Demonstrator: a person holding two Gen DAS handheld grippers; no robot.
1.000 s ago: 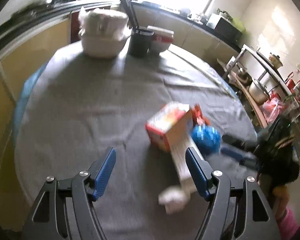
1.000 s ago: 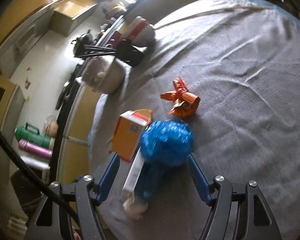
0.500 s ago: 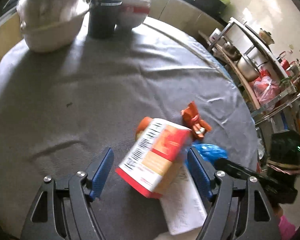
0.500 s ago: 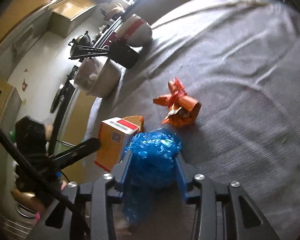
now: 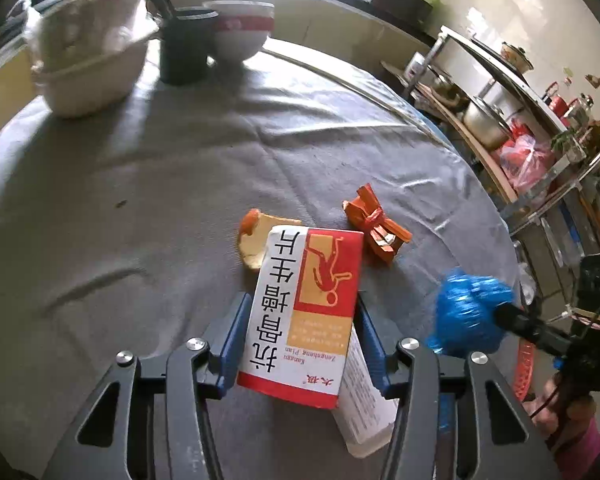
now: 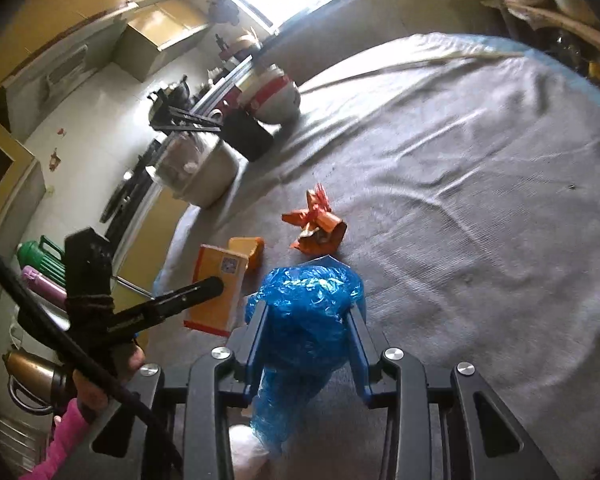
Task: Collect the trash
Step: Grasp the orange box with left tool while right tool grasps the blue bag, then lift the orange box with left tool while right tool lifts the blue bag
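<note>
Round table (image 5: pixel 148 184) under grey cloth fills both views. At its far edge, in a row: white lidded pot (image 5: pixel 88 64), dark cup (image 5: pixel 184 46), red-banded white bowl (image 5: pixel 240 32); pot and cup just beside each other, cup touching or nearly touching the bowl.

Left gripper (image 5: pixel 300 340): jaws have just been closing, and both blue pads now press the sides of the red-and-white medicine box (image 5: pixel 304 312). Box clamped, tilted, its far end near the middle of the table. A white leaflet or second box (image 5: pixel 364 404) sits under it; cannot tell if it is gripped too.

Right gripper (image 6: pixel 308 336): jaws clenched on the crumpled blue plastic bag (image 6: pixel 308 312), which bulges above and trails below the pads, over the near edge of the table.

Loose on the cloth: orange wrapper (image 5: pixel 376 228), just beside the box's far right corner, apart from it. Orange peel (image 5: pixel 252 240) at the box's far left corner, partly hidden behind it.
</note>
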